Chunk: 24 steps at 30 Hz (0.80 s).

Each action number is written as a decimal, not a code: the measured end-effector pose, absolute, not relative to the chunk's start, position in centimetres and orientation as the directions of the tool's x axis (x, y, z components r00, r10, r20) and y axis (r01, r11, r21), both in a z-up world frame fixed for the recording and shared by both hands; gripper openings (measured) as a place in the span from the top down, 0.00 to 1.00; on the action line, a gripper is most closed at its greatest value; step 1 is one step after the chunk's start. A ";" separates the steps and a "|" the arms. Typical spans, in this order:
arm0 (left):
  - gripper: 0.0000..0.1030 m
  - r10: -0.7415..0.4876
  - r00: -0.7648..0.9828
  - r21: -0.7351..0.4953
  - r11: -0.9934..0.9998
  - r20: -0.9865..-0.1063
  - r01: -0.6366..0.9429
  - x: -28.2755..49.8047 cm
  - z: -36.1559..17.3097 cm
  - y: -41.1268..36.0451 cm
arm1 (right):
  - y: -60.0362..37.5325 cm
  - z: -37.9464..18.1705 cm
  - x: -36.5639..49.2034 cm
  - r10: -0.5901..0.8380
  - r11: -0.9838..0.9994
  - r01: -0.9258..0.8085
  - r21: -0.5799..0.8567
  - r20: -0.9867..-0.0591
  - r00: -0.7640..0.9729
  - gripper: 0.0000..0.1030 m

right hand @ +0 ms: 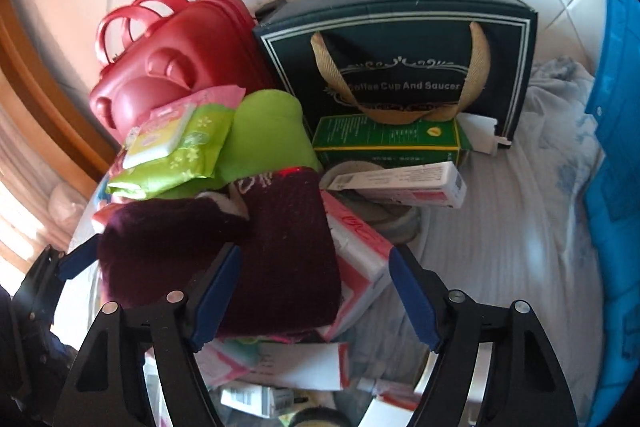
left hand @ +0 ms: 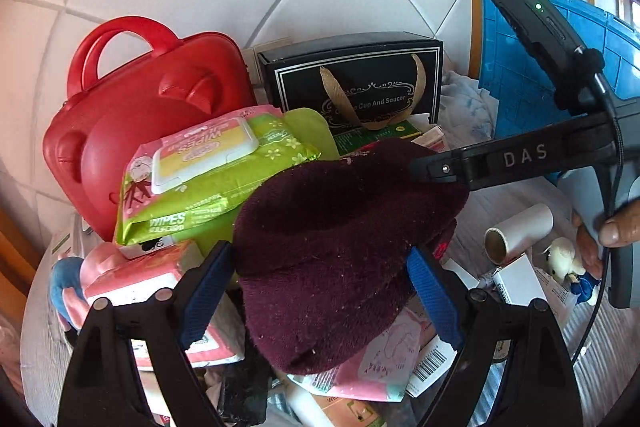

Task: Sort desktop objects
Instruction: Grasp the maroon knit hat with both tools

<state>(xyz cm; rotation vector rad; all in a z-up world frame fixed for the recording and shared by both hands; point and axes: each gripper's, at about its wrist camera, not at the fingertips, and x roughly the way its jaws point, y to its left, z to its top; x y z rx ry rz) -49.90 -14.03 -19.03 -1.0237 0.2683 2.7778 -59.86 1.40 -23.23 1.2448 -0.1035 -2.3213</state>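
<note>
A maroon knit hat (left hand: 340,259) lies on top of a pile of desktop clutter. My left gripper (left hand: 320,293) is open, its blue pads flanking the hat's near part without visibly squeezing it. In the right wrist view the same hat (right hand: 260,247) lies partly between the jaws of my right gripper (right hand: 316,301), beside a pink-and-white box (right hand: 360,251). That gripper is open too. One finger (left hand: 520,157) of my right gripper reaches the hat's far edge, held by a hand (left hand: 616,227). A left-gripper pad (right hand: 80,259) shows at the hat's left side.
Behind the pile stand a red hard case (left hand: 140,131), a green wipes pack (left hand: 212,167) and a black "Coffee Cup And Saucer" box (right hand: 400,59). A blue crate (left hand: 520,75) is on the right. A paper roll (left hand: 520,231), a green box (right hand: 388,139) and pale cloth (right hand: 520,207) lie nearby.
</note>
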 end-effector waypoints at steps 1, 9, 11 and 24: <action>0.15 0.096 -0.749 0.109 -0.969 -0.656 -0.219 -50.2 -19.3 -14.0 | 1.2 -23.6 -60.1 -0.464 -0.869 0.398 0.295 -0.765 -0.447 0.32; 0.77 0.203 -0.683 -0.022 -0.964 -0.702 -0.264 -51.9 -20.3 -15.0 | -1.6 -24.9 -60.0 -0.459 -0.837 0.494 0.234 -0.791 -0.404 0.88; 0.82 0.205 -0.691 -0.003 -0.960 -0.693 -0.282 -51.2 -19.7 -15.0 | -1.7 -24.2 -58.8 -0.459 -0.833 0.512 0.210 -0.779 -0.427 0.90; 0.86 0.256 -0.780 0.059 -0.935 -0.571 -0.350 -44.3 -11.0 -14.4 | 0.8 -12.6 -50.1 -0.486 -0.839 0.524 0.148 -0.637 -0.599 0.92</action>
